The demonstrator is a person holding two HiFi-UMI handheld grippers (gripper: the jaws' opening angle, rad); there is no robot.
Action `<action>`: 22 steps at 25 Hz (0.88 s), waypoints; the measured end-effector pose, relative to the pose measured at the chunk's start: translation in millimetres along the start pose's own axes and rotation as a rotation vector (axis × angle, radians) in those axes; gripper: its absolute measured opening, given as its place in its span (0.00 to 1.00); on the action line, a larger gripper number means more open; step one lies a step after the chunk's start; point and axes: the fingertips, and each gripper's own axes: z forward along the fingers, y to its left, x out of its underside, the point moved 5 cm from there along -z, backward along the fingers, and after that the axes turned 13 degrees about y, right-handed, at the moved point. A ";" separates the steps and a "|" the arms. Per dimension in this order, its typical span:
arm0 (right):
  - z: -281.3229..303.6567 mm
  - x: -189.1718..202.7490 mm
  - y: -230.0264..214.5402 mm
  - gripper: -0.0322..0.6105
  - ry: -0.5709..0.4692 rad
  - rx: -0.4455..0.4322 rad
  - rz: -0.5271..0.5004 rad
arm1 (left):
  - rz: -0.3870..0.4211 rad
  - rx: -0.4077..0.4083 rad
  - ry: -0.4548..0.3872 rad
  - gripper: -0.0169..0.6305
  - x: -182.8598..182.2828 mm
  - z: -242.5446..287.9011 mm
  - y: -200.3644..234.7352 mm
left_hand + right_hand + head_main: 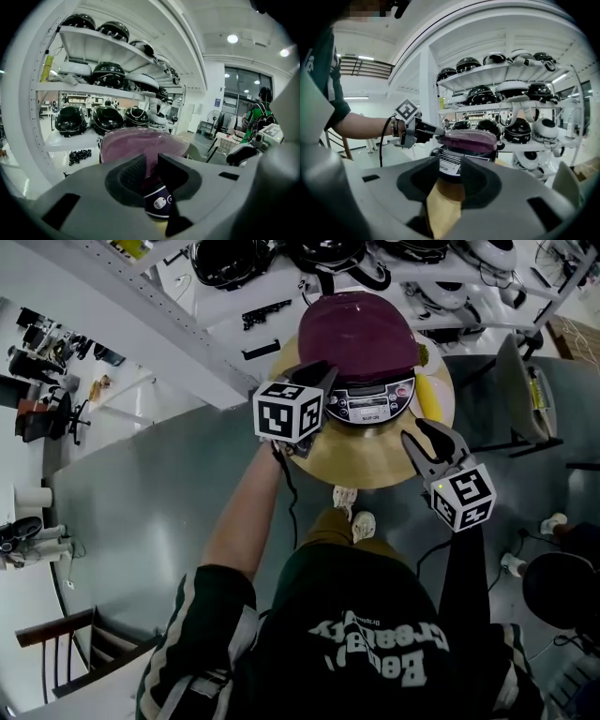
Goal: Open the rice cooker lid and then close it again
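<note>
A rice cooker with a purple lid [358,329] and a dark front panel [370,405] stands on a round wooden table [375,465]. The lid [468,139] lies down on the body, or very nearly so. My left gripper [319,373] is at the lid's front left edge, its tips against the rim in the right gripper view [425,127]. Its jaws [151,171] stand narrowly apart with nothing clamped; the lid [140,144] shows just beyond them. My right gripper [422,434] hovers open over the table at the cooker's front right, with nothing between its jaws [450,176].
White shelves of dark helmets [328,254] stand right behind the table, also seen in the left gripper view [93,117]. A folded chair [516,381] stands at the right. A person in green [258,115] is far off. Grey floor surrounds the table.
</note>
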 end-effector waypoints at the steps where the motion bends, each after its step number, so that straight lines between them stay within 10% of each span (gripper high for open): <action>1: 0.6 -0.9 0.3 0.27 0.000 -0.001 -0.003 | 0.002 -0.005 0.009 0.15 2.8 2.6 0.6; 22: 2.4 -1.0 -11.2 0.24 -0.006 0.024 -0.002 | 0.064 -0.102 0.126 0.11 33.2 26.9 -1.1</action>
